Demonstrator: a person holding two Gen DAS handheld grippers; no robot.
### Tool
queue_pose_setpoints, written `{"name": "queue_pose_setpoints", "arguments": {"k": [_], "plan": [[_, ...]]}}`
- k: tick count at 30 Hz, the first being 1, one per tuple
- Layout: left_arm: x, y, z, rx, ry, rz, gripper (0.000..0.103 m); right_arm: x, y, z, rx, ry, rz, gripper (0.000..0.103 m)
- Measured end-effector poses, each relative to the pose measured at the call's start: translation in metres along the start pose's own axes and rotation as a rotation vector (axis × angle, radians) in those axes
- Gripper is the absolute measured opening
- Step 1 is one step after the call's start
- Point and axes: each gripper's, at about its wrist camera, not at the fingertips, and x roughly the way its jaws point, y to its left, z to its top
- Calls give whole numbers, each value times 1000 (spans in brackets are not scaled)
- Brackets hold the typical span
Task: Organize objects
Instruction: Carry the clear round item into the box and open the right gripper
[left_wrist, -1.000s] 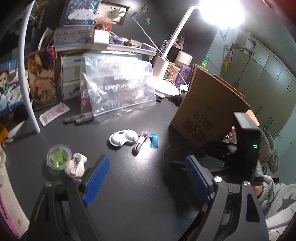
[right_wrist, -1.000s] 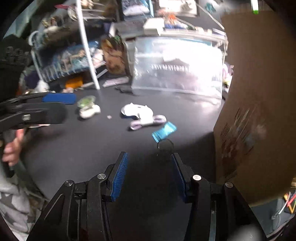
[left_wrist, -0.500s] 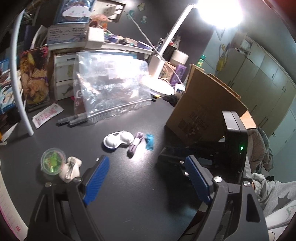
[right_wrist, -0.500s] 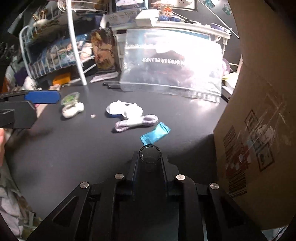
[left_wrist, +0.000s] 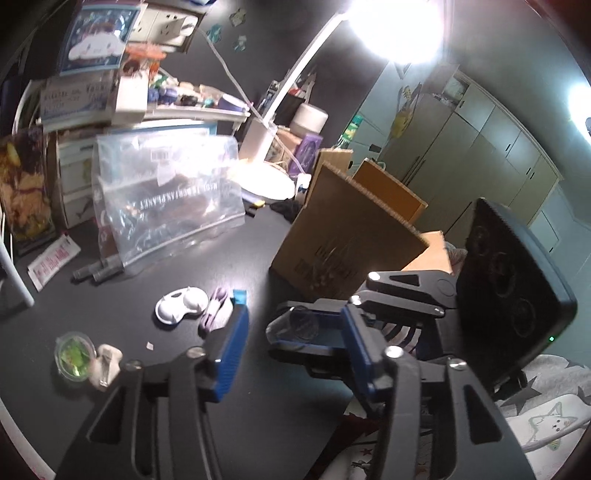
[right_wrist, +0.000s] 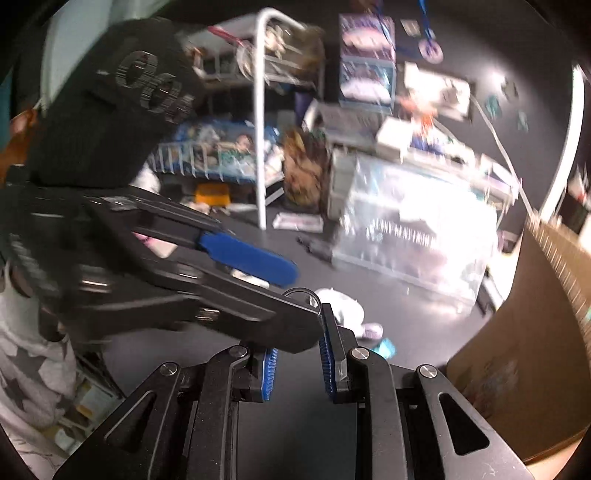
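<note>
1. The small clear jar (left_wrist: 295, 325) is in your right gripper (right_wrist: 299, 332). Its fingers stand narrow and press on the jar from both sides. In the right wrist view only the round rim of the jar shows above the blue pads (right_wrist: 327, 350).
2. The jar is held over the dark tabletop (left_wrist: 184, 387), just before the near wall of the open cardboard box (left_wrist: 351, 240).
3. Your left gripper (left_wrist: 293, 310) meets the right one almost crosswise. Its fingers have just been closing and now stand about half open, with the jar between them. In the left wrist view a gap shows between the left pad (left_wrist: 232, 354) and the jar, so they do not grip it. In the right wrist view the tip of one left finger lies right at the rim, but I cannot tell if it touches.
4. Beyond the jar, on the tabletop, lie a white double-cup case (left_wrist: 181, 306), a purple cord (left_wrist: 214, 314) touching it, and a blue wrapper (left_wrist: 239, 295) just beside the cord.
5. Further to the left are a little green pot (left_wrist: 74, 354) and a beige clip (left_wrist: 107, 363), close together.
6. At the back a big clear plastic bag (left_wrist: 166, 195) stands leaning, with two grey markers (left_wrist: 98, 273) at its foot.
7. A bright desk lamp (left_wrist: 395, 29) shines from above.
</note>
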Motion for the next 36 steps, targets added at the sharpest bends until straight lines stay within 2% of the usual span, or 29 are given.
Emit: {"name": "queue_pose_setpoints", "arguments": {"k": [6, 13, 17, 25, 36], "plan": [[-15, -21, 17, 54, -19, -4, 32, -23, 6, 17, -63, -56, -35, 16], [-12, -51, 47, 134, -23, 26, 30, -45, -13, 30, -48, -90, -62, 16], [-3, -69, 69, 175, -21, 18, 30, -63, -33, 36, -28, -114, -95, 16], [44, -104, 108, 241, 22, -14, 29, -92, -89, 30, 42, -120, -142, 16], [127, -125, 132, 258, 128, -68, 28, -100, -171, -3, 207, -20, -168, 16]]}}
